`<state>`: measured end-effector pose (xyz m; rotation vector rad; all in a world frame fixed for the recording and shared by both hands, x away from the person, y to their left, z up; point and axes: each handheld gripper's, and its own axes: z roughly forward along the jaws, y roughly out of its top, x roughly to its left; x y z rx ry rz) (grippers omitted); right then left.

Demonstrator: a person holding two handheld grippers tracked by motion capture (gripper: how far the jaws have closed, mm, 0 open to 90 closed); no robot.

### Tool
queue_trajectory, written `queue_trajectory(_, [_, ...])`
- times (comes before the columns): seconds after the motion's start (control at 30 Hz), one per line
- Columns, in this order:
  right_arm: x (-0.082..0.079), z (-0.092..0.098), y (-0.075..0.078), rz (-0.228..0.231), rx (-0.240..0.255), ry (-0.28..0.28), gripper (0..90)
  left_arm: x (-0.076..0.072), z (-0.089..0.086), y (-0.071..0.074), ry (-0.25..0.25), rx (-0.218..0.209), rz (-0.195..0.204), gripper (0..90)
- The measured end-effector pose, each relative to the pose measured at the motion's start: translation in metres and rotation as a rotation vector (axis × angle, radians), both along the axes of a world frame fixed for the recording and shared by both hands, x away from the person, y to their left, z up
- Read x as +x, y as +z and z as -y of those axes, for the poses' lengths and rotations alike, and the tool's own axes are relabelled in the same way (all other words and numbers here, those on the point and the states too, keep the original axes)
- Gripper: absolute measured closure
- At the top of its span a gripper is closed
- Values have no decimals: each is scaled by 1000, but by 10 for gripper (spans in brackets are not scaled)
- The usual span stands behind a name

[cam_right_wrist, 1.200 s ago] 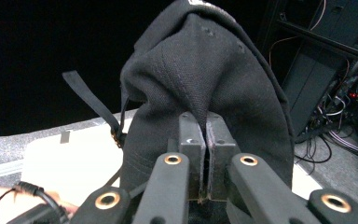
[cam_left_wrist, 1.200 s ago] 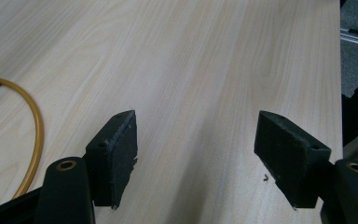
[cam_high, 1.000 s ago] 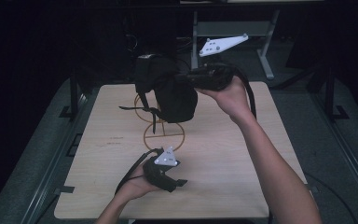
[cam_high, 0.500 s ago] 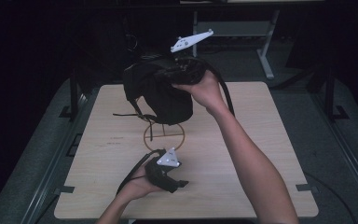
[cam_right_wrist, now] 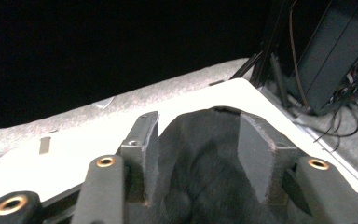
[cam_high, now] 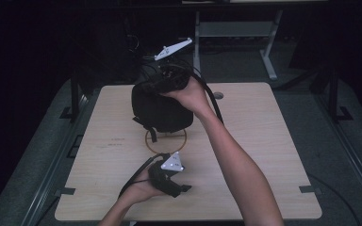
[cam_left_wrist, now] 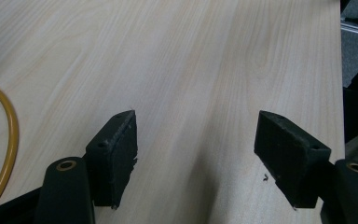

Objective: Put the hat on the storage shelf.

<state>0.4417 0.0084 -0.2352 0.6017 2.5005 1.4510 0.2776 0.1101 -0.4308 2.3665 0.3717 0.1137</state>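
A black fabric bag (cam_high: 160,110) stands on the wooden table (cam_high: 264,141), over the far part of a yellow ring (cam_high: 166,142). My right gripper (cam_high: 153,79) is at the bag's top, with the person's hand behind it. In the right gripper view its jaws have just been opening, and the dark fabric (cam_right_wrist: 200,177) lies loose between the fingers of my right gripper (cam_right_wrist: 198,128). My left gripper (cam_high: 181,187) rests low near the table's front. Bare wood lies between the wide-open jaws of the left gripper (cam_left_wrist: 196,135), and the yellow ring (cam_left_wrist: 7,140) curves at the left.
A cable (cam_high: 134,176) trails from the left gripper toward the front edge. Beyond the table's far edge stand a metal frame (cam_high: 235,28) and dark equipment with wires (cam_right_wrist: 335,56). Grey carpet (cam_high: 344,117) surrounds the table.
The right hand has carried the bag left and down, so it now stands on the table over the ring. The right jaws have spread apart. The left gripper has stayed put.
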Motion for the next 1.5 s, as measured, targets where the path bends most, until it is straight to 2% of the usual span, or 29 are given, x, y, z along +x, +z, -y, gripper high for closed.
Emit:
queue_trajectory(0.13, [-4, 8, 0, -4, 13, -15, 448, 1, -2, 2, 10, -21, 6, 298])
queue_trajectory(0.23, [-3, 13, 1, -10, 12, -15, 423, 1, -3, 3, 17, -22, 9, 298])
queue_trajectory(0.27, [-5, 17, 3, -23, 26, -23, 399, 2, -5, 4, 19, -19, 7, 298])
queue_trajectory(0.43, [-8, 29, 4, -10, 32, -31, 389, 4, -6, 4, 18, -19, 10, 298])
queue_trajectory(0.53, [-10, 36, 4, -29, 46, -39, 369, 4, -8, 4, 22, -20, 15, 298])
queue_trajectory(0.63, [-10, 40, 3, -28, 39, -42, 361, 5, -10, 5, 24, -16, 14, 297])
queue_trajectory(0.67, [-10, 45, 2, -34, 52, -59, 360, 4, -10, 5, 32, -36, 10, 296])
queue_trajectory(0.7, [-10, 45, 2, -34, 52, -59, 360, 4, -10, 5, 32, -36, 10, 293])
queue_trajectory(0.73, [-10, 49, 2, -57, 62, -65, 351, 3, -10, 6, 35, -46, 2, 290])
queue_trajectory(0.8, [-10, 53, 1, -56, 64, -69, 347, 3, -10, 7, 31, -51, 1, 290])
queue_trajectory(0.97, [-11, 62, -2, -65, 63, -75, 324, 4, -9, 5, 30, -36, -2, 286])
queue_trajectory(1.03, [-12, 66, -4, -72, 76, -77, 298, 3, -9, 5, 29, -47, -10, 280])
queue_trajectory(1.23, [-16, 76, -8, -85, 72, -73, 279, 2, -7, 6, 20, -48, -1, 271])
queue_trajectory(1.5, [-20, 94, -9, -92, 68, -84, 255, 3, -7, 3, 38, -48, -13, 231])
